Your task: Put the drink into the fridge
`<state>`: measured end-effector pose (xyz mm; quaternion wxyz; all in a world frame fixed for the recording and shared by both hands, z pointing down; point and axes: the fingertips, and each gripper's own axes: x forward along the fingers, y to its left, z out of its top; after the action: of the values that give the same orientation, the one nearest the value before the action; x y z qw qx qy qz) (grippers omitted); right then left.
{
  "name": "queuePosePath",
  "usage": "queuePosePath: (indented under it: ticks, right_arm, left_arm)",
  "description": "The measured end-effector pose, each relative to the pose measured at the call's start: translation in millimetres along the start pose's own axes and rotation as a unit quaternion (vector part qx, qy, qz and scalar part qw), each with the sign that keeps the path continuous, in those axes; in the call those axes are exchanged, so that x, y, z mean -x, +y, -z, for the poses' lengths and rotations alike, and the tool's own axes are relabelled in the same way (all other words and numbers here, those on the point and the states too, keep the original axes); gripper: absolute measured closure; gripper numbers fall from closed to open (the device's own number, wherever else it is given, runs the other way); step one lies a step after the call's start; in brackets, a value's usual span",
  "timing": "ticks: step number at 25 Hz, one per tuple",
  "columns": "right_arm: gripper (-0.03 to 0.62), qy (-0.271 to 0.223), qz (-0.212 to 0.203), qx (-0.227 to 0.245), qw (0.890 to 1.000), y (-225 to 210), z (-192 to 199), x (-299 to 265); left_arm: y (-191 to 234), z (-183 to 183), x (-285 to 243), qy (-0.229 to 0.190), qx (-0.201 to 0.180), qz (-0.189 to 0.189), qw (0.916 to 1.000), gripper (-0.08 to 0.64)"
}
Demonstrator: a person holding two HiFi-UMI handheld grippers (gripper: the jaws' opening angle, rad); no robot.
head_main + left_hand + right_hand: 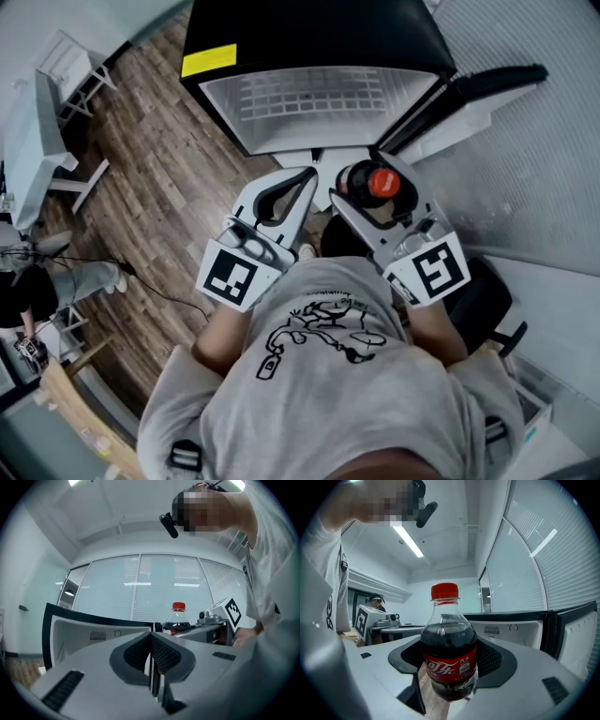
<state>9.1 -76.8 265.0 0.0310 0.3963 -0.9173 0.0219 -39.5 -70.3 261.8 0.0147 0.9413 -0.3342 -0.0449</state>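
1. Cloth of a grey printed T-shirt (328,375) fills the bottom of the head view and covers most of both arms.
2. Just ahead of it, two white marker cubes (230,275) with black squares cap the rear ends of the grippers, which sit side by side.
3. The left gripper (311,176) has its jaws together. Its own view shows the dark ribbed pads (164,654) meeting along a thin seam with nothing between them.
4. The right gripper (368,192) is clamped on the cola bottle (449,653). The pads press on both sides of the belly at the red label, and the bottle stands upright with its neck above the jaws.
5. The bottle is clear plastic, rounded, and filled with a dark drink. From the head view only its red cap (382,182) and shoulders show, as the jaws hide the rest.
6. It is held just to the right of the left gripper's tips, in front of the fridge opening and outside it.
7. The fridge (309,37) is a low black box with its door (478,89) swung open to the right.
8. Its white interior holds a wire grid shelf (319,98).
9. The print on the fridge's yellow sticker (208,59) is too small to read.
10. The wood-plank floor (159,178) spreads to the left, where another person (37,281) is cut off by the frame edge.
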Motion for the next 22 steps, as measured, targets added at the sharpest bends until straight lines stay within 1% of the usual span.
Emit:
queuePosePath:
  ticks: [5, 12, 22]
  right_arm:
    - [0.265, 0.007, 0.003, 0.005, 1.0, -13, 8, -10]
    - [0.265, 0.013, 0.006, 0.01, 1.0, -38, 30, -30]
    - [0.265, 0.007, 0.001, 0.02, 1.0, -61, 53, -57]
  left_arm:
    - [12, 9, -11, 0.003, 0.004, 0.0, 1.0, 0.558]
    - [31, 33, -33, 0.012, 0.004, 0.0, 0.9999, 0.558]
    - [48, 58, -58, 0.012, -0.01, -0.007, 0.9999, 0.558]
